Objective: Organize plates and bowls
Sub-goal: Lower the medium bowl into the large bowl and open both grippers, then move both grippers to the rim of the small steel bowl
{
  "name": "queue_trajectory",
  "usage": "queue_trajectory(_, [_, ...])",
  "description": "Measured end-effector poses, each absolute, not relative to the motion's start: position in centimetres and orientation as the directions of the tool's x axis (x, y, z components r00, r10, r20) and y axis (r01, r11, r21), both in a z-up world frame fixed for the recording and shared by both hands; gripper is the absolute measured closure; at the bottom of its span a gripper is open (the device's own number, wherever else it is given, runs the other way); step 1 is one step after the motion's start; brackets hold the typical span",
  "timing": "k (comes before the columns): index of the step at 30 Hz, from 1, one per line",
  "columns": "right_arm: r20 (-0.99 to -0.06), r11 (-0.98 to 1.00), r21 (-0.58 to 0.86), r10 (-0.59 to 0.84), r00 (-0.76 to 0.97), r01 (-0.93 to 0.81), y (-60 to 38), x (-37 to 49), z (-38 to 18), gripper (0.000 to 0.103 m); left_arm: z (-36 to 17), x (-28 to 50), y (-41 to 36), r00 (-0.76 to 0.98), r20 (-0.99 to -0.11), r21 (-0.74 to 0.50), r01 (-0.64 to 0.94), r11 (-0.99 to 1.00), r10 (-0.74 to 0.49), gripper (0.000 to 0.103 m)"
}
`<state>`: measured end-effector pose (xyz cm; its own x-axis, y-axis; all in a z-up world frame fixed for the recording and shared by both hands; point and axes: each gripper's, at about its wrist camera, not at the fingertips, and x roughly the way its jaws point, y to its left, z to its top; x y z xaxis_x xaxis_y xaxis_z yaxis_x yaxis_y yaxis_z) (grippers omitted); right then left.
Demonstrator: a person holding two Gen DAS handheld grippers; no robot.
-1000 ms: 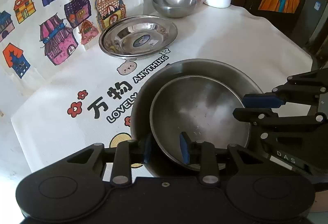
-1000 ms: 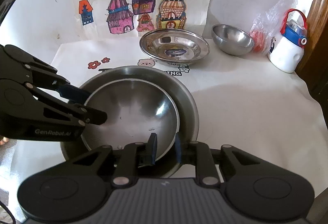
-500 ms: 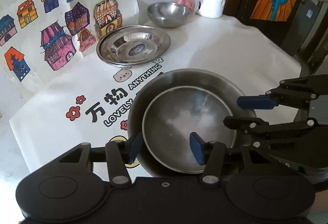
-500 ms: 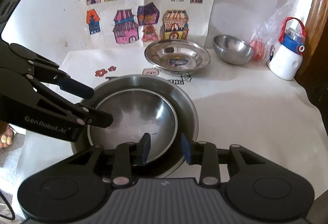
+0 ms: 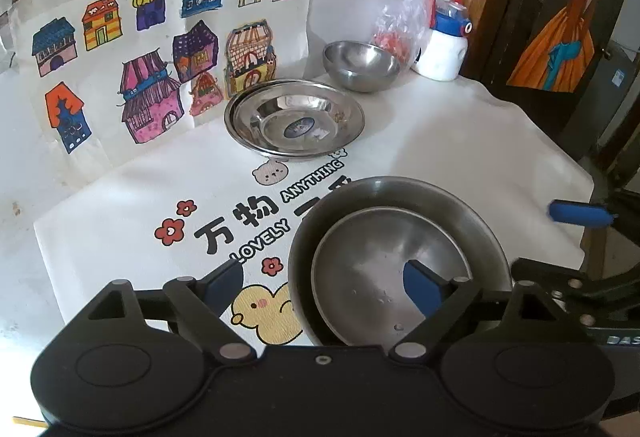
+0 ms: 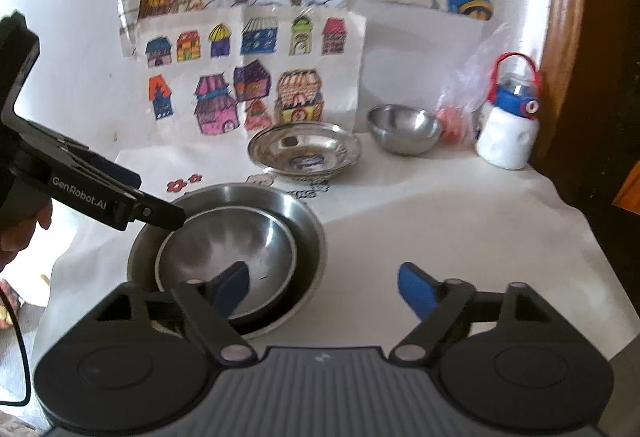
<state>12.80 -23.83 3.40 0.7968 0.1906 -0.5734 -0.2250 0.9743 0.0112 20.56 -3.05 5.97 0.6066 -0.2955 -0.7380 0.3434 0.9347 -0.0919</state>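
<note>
The left hand-held gripper (image 5: 324, 287) and the right hand-held gripper (image 6: 324, 287) have both just been opening; each now stands with jaws wide apart and grips nothing. In the left wrist view the left one straddles the near rim of the nested bowls at lower centre: a smaller bowl (image 5: 390, 269) sits inside a larger bowl (image 5: 400, 193), off-centre toward the near side. Beyond, at frame centre, the plates (image 5: 294, 119) lie stacked, and a separate bowl (image 5: 362, 65) stands at upper right beside a water bottle (image 5: 444, 45), all on the desk (image 5: 460, 141).

Risks, as judged:
- Either pad may clip a bowl rim and shift the stack
- The off-centre inner bowl may rock if nudged
- Reaching for the far bowl may topple the bottle
</note>
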Motion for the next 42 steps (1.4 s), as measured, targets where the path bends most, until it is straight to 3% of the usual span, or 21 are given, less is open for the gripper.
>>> queue_trajectory(5, [-0.529,0.985,0.014,0.156,0.834,-0.175,-25.9,11.8,4.5,0.005,6.3,20.7,-3.3,0.638,-0.709,-0.094,0.335,0.937,-0.299,0.004])
queue_trajectory(23, [-0.369,0.994,0.106,0.003,0.930,0.039,-36.0,16.6,10.9,0.000,11.4,28.2,-8.2,0.736,-0.628,-0.121,0.227,0.966,-0.251,0.001])
queue_trajectory(34, [-0.428,0.973,0.177,-0.060,0.902,0.148,-40.9,26.4,7.8,0.000,11.3,36.8,-12.0,0.740,-0.642,-0.123,0.161,0.979,-0.203,0.001])
queue_trajectory(42, [-0.482,0.951,0.247,-0.046,0.875,0.186,-42.2,32.1,3.7,0.000,8.2,41.9,-14.5,0.723,-0.663,-0.126,0.146,0.981,-0.193,0.001])
